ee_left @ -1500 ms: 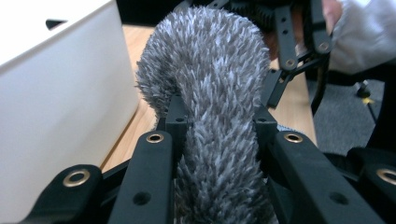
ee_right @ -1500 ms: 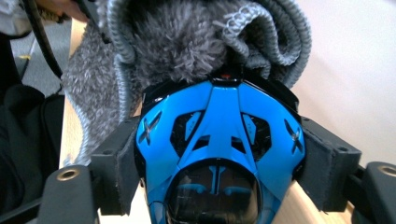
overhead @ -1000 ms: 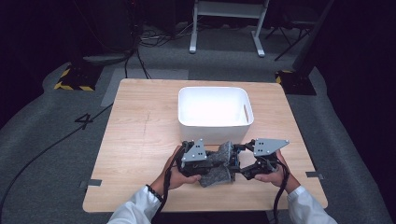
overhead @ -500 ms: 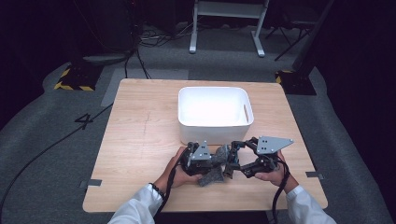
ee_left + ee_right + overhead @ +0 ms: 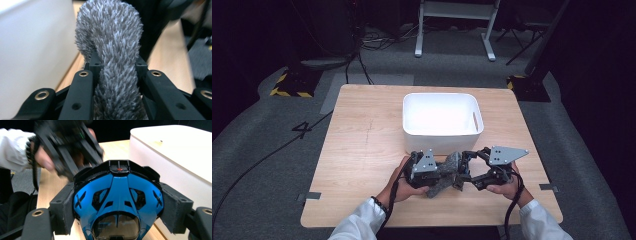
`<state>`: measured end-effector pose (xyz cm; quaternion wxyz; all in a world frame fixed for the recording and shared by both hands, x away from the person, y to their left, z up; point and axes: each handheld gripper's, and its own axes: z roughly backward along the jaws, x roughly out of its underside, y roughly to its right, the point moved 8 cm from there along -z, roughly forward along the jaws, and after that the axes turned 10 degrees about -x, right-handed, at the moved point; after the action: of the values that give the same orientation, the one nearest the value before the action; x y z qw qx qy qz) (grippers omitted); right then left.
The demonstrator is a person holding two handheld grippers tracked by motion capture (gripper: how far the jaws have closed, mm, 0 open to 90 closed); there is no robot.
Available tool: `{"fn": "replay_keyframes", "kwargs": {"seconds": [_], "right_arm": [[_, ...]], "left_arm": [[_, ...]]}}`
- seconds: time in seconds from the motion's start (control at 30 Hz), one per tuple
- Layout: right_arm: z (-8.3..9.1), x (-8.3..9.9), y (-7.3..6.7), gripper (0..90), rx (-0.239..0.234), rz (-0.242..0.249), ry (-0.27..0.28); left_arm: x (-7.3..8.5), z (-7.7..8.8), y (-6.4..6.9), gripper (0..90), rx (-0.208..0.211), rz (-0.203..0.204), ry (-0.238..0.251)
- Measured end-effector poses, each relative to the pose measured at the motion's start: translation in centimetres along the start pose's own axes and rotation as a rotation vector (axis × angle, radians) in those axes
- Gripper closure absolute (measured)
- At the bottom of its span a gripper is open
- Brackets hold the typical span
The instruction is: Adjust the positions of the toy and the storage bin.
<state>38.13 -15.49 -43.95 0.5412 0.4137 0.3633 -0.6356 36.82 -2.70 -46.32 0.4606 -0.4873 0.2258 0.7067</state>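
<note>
**Both grippers meet at the near edge, each with a hold**

Since 1 second ago, the left gripper [image 5: 447, 172] and the grey cloth [image 5: 447, 169] have crept a little toward the right one, and the 2 tools now sit closer over the near part of the table [image 5: 362, 145]. Right gripper [image 5: 468, 169] has kept its place.

From the high view, both hands come in from the bottom edge, in white sleeves, and the grippers face each other just in front of the white bin [image 5: 442, 122]. Cloth hangs between them, bunched and dark grey, low over the wood and near the bin's front wall.

Along the left gripper view, the black jaws stand narrow and pinch the cloth [image 5: 113, 65] between their tips; its shaggy pile bulges out above the pinch and curls over to the left. Beside it, the bin's white wall [image 5: 32, 50] fills the left side, very close.

Along the right gripper view, the padded jaws clamp a blue and black part [image 5: 117, 200] from both sides, pads pressed against its flanks. It has cut-out vents, a small red dot at the top and a clear round window at the bottom. Behind it the left gripper [image 5: 67, 150] shows blurred in its hand, and the bin [image 5: 180, 152] rises at the right.
</note>
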Motion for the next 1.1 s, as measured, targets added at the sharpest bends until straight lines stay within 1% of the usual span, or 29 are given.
{"fn": "replay_keyframes", "kwargs": {"seconds": [0.07,0.17,0.2,0.23,0.3,0.37,0.43,0.5,0.57,0.73,0.77,0.83,0.9,0.97,1.0,1.03,1.1], "right_arm": [[0.1,0.1,0.2,25.6,0.008,-0.006,0.004],[0.3,0.1,0.5,25.6,0.016,-0.019,0.018],[0.4,0.0,0.5,25.6,0.017,-0.023,0.023],[0.5,0.0,0.6,25.6,0.019,-0.025,0.029],[0.7,-0.2,0.6,25.6,0.031,-0.022,0.035],[0.7,-0.2,0.6,25.6,0.035,-0.024,0.041],[0.8,-0.2,0.7,25.6,0.040,-0.026,0.044],[0.9,-0.3,0.8,25.6,0.043,-0.032,0.053],[1.1,-0.4,0.9,25.6,0.047,-0.037,0.061],[1.2,-0.5,0.9,25.5,0.052,-0.035,0.065],[1.2,-0.5,0.9,25.5,0.051,-0.036,0.063],[1.2,-0.6,0.8,25.5,0.048,-0.035,0.062],[1.2,-0.6,0.7,25.5,0.050,-0.034,0.061],[1.2,-0.8,0.6,25.6,0.045,-0.032,0.067],[1.2,-0.9,0.5,25.5,0.042,-0.032,0.069],[1.2,-0.9,0.4,25.5,0.040,-0.031,0.070],[1.2,-1.0,0.3,25.5,0.037,-0.028,0.070]], "left_arm": [[-0.9,0.7,0.4,70.6,0.007,-0.006,0.039],[-1.6,1.3,0.9,70.7,0.011,-0.022,0.065],[-1.7,1.4,1.0,70.7,0.019,-0.029,0.066],[-1.7,1.4,1.1,70.7,0.024,-0.028,0.068],[-1.4,1.2,1.1,70.7,0.033,-0.027,0.055],[-1.0,0.7,1.1,70.7,0.037,-0.017,0.042],[-0.4,0.2,1.1,70.7,0.035,-0.027,0.013],[0.2,-0.3,1.1,70.7,0.040,-0.020,-0.009],[0.8,-0.8,1.0,70.7,0.033,-0.033,-0.038],[2.1,-1.9,1.1,70.7,0.041,-0.021,-0.087],[2.5,-2.2,1.1,70.7,0.042,-0.027,-0.105],[3.4,-2.8,1.2,70.7,0.031,-0.051,-0.147],[4.3,-3.4,1.2,70.6,0.040,-0.042,-0.181],[5.0,-3.8,1.2,70.7,0.035,-0.049,-0.212],[5.2,-4.0,1.2,70.6,0.039,-0.039,-0.218],[5.3,-4.1,1.3,70.6,0.042,-0.038,-0.224],[5.7,-4.4,1.2,70.6,0.031,-0.047,-0.242]]}}
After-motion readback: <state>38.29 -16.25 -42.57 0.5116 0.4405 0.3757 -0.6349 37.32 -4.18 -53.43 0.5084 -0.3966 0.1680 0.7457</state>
